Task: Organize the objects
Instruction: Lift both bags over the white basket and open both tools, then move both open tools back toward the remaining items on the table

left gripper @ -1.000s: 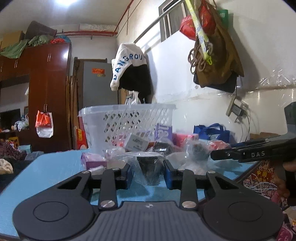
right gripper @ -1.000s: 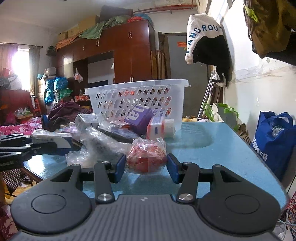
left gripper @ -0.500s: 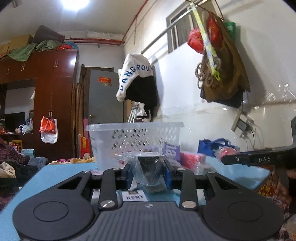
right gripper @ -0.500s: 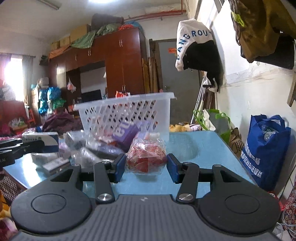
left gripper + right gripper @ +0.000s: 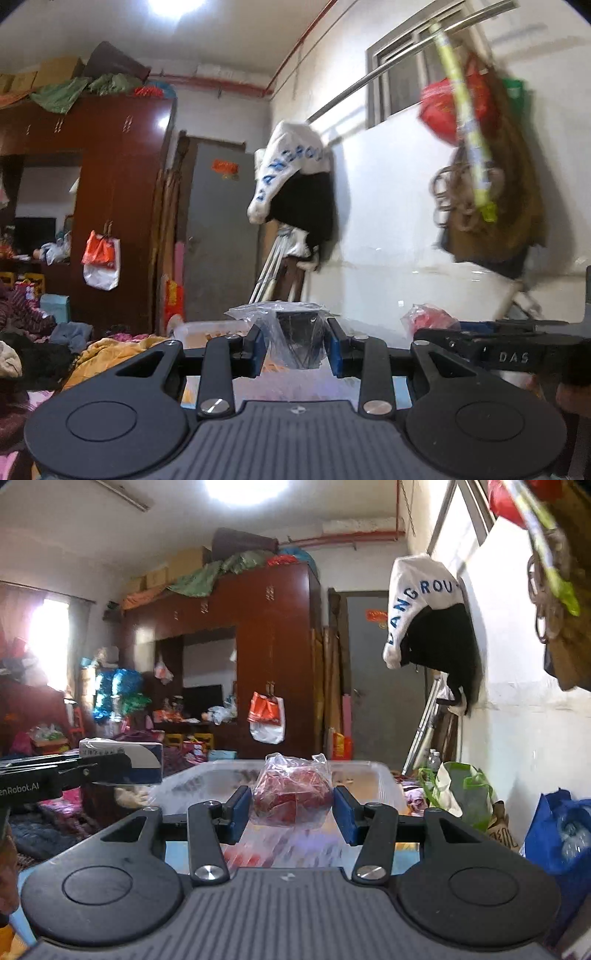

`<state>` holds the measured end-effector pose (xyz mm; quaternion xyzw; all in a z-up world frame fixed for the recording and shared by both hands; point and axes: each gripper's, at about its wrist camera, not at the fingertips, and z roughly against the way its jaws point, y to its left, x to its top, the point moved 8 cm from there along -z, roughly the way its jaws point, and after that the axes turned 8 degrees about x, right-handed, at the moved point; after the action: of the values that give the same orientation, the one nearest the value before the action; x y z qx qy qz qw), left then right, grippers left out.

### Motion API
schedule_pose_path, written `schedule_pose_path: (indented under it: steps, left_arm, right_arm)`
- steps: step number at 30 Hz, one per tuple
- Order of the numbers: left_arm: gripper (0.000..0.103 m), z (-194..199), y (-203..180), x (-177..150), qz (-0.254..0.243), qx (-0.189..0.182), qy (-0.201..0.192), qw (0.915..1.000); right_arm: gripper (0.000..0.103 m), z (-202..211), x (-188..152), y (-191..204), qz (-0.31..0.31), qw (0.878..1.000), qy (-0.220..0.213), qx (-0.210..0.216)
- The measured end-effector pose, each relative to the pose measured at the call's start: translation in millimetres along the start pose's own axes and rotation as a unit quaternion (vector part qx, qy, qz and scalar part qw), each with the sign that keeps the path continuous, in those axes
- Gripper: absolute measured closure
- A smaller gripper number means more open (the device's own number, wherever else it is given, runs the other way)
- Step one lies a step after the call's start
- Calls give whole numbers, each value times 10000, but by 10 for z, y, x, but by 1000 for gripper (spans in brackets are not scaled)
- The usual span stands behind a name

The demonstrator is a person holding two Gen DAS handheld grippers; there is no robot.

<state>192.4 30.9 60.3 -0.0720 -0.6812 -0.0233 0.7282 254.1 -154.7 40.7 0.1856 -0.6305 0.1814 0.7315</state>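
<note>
Moved: both grippers have risen; basket (image 5: 384, 775) rim now lies level with their fingers.
Left gripper (image 5: 297, 345): clamped on black bagged item (image 5: 299, 341).
Right gripper (image 5: 293, 806): clamped on red bagged item (image 5: 291, 794).

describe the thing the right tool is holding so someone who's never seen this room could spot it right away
Start at the white plastic basket in front of the dark red wardrobe. Just before its near rim, the right tool is shut on a small clear plastic bag of red pieces. The left tool also grips a clear bag, but its contents are black, not red.
</note>
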Motion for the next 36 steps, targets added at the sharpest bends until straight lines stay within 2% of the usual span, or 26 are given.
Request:
schedule_pose_path:
  steps: [4,7,9,10,11,12,13,17,21,26,30,34,36]
  left_arm:
    - [66,-542,41,62,-11,206,516,9985]
    - [65,-739,78,28,-44,422,721,9965]
    - [56,-825,83,-29,-46,490,903,9947]
    - [51,-845,93,-48,-10,502,929,9944]
    - [40,-842,107,-68,-13,519,939,9942]
    - [33,-822,117,-88,-43,546,938,9941]
    - [32,-792,127,-95,-63,563,905,9943]
    - [32,-486,146,-126,-11,431,787,9960]
    - [29,87,149,-280,-224,341,515,9978]
    - [29,689,290,-714,-393,645,524,9958]
    - [29,890,385,-933,-500,765,560,9942]
    - [29,850,546,-1024,-79,704,704,9950]
    - [29,815,582,-1048,-23,740,744,9945]
  right_arm:
    - [51,-427,52,-192,-197,9992,325,-131]
    - [51,-534,27,-245,-198,9988,406,-188]
    - [48,-558,-8,-239,-192,9987,441,-174]
    - [34,-552,-25,-226,-199,9985,479,-155]
    - [23,-521,-40,-216,-235,9986,439,-163]
    - [4,-472,-51,-198,-244,9990,348,-155]
    - [0,-424,-38,-182,-222,9993,258,-147]
    - [0,-107,-151,-131,-417,9989,194,67]
    - [0,321,-493,-45,-593,9973,330,285]
    - [0,920,-1046,72,-883,9945,135,545]
    - [1,939,-1200,116,-1067,9915,308,680]
    - [4,954,-1136,230,-956,9927,162,722]
    - [6,947,-1158,291,-942,9921,158,812]
